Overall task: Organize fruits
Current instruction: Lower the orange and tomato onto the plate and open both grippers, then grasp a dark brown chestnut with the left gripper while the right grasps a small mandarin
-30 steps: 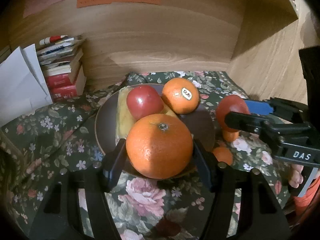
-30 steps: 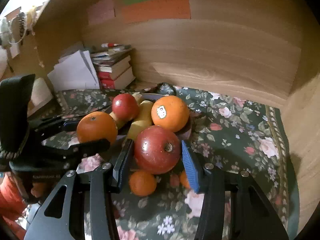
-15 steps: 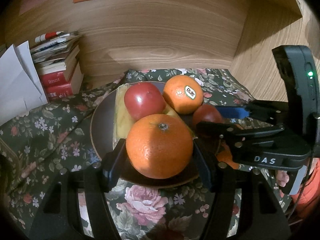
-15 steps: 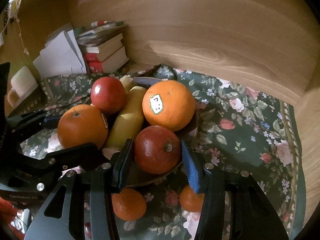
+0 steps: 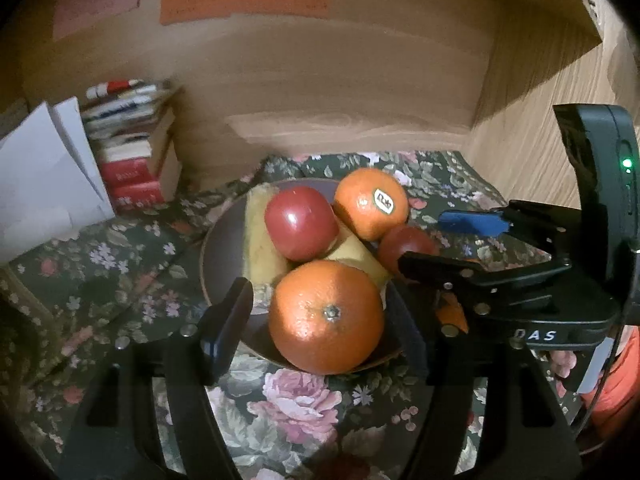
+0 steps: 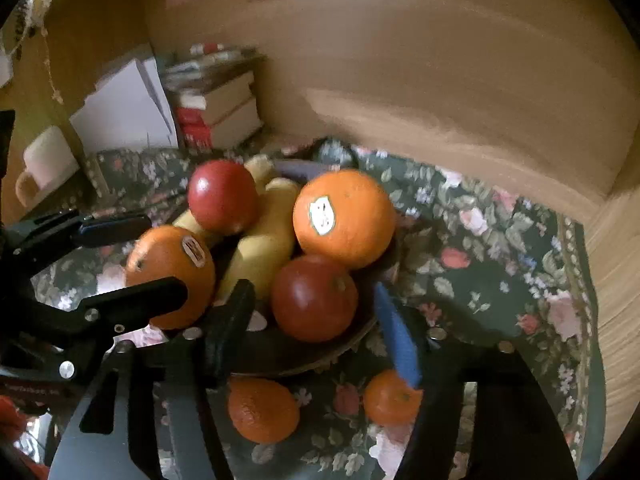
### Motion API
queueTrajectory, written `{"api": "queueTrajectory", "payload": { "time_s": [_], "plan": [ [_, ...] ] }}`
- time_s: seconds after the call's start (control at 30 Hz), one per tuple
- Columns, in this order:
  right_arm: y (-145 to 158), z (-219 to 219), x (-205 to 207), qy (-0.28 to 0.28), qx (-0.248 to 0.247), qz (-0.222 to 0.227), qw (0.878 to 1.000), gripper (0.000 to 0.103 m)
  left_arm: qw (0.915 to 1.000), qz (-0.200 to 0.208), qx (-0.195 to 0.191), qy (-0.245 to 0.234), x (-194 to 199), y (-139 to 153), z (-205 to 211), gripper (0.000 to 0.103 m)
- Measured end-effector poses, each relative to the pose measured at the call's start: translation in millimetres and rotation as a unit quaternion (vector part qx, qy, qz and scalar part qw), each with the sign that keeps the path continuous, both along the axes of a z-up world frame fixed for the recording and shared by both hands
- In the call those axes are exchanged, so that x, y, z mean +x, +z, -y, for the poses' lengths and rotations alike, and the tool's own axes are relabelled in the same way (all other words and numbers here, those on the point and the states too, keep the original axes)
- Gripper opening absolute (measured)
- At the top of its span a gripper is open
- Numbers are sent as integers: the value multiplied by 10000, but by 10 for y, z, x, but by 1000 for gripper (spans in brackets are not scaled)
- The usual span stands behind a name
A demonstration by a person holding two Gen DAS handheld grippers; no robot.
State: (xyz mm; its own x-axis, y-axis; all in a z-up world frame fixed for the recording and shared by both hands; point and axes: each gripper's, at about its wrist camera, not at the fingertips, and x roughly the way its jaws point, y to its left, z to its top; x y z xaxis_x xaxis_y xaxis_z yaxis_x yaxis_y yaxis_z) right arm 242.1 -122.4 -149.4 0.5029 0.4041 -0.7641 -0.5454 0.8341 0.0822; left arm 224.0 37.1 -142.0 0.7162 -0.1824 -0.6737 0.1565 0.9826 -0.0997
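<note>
My left gripper [image 5: 326, 312] and right gripper [image 6: 316, 312], jaws spread, straddle an orange [image 5: 326, 318] and dark red apple [image 6: 315, 298] resting in the bowl [image 5: 218, 248]; I should retreat straight, avoiding nudges.

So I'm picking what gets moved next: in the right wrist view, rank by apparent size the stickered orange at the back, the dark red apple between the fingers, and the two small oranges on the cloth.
1. stickered orange
2. dark red apple
3. left small orange and right small orange: left looks slightly bigger, but the right is partly hidden, so unranked.
</note>
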Motion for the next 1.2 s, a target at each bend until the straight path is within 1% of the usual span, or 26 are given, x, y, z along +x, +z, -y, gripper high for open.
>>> {"api": "queueTrajectory", "payload": {
  "time_s": [0.13,0.23,0.3,0.47,0.63,0.87,0.9,1.0,1.1,1.13,1.2],
  "plan": [
    [145,45,-82,-25,101,188,9998,62,9998,179,17,71,-126,149,-51,70],
    [226,73,-146,-58,182,278,9994,62,9995,288,29,130,-209,235,-77,73],
    [294,114,-212,-80,253,335,9991,63,9992,341,65,174,-279,274,-97,74],
    [392,223,-418,-90,379,421,9984,63,9993,287,123,196,-424,257,-104,77],
    [322,304,-601,-120,371,330,9987,63,9996,107,211,183,-556,138,-107,77],
    [52,277,-642,-144,288,-121,9994,63,9997,-153,118,166,-669,-67,-145,77],
    [21,271,-644,-128,285,-171,9994,62,9997,-169,108,160,-682,-91,-150,77],
    [-65,212,-616,-96,211,-288,9993,54,9996,-234,47,123,-722,-146,-155,76],
    [-147,149,-572,-68,133,-403,9991,49,9996,-290,20,33,-752,-190,-134,70],
    [-175,125,-551,-76,87,-430,9990,45,9995,-304,15,-6,-766,-204,-122,67],
    [-205,95,-530,-40,84,-476,9988,40,9994,-344,1,-79,-783,-236,-90,64]
  ]
}}
